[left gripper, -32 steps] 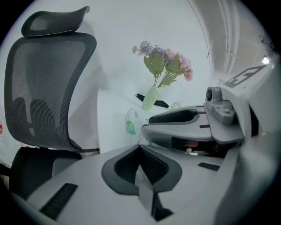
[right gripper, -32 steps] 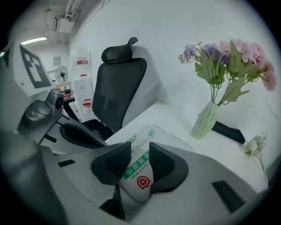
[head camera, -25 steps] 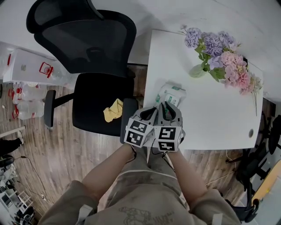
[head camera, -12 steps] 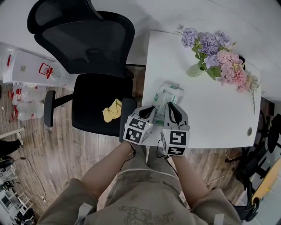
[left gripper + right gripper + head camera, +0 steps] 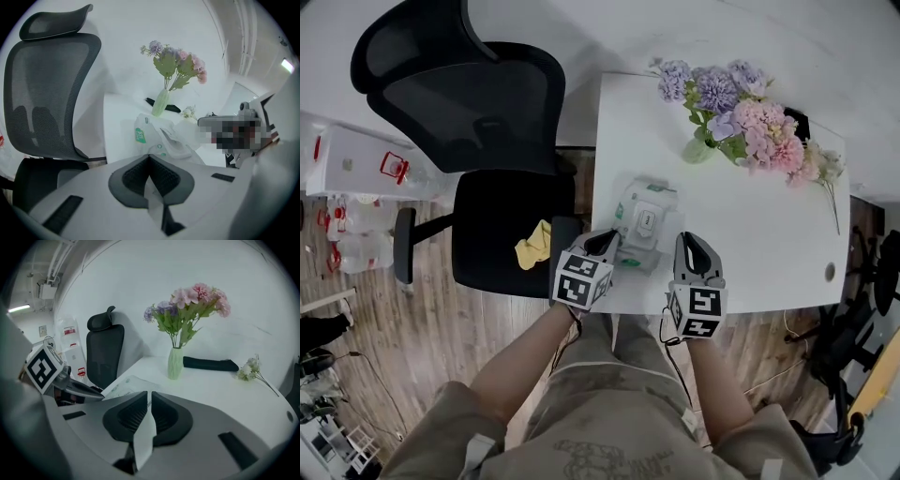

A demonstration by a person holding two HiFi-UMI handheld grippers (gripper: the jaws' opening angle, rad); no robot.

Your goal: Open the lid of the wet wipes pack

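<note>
White wet wipes pack (image 5: 642, 227) flat on table (image 5: 759, 253). Left gripper (image 5: 607, 242) jaws together, apparently pinching pack's near edge; hold as anchor. Right gripper (image 5: 691, 240) shut, empty, right of pack, clear of it. Lid (image 5: 645, 218) atop pack, possibly part-lifted; catch free lip, peel away from anchor.

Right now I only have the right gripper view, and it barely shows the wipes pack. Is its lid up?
Observer: In the left gripper view the lid looks tilted up off the wet wipes pack.
Operator: Is anything holding the pack?
Observer: Yes, the left gripper is shut on its near edge.
Operator: Where am I relative to it?
Observer: In the head view the right gripper sits to the pack's right, apart from it, near the table edge.
</note>
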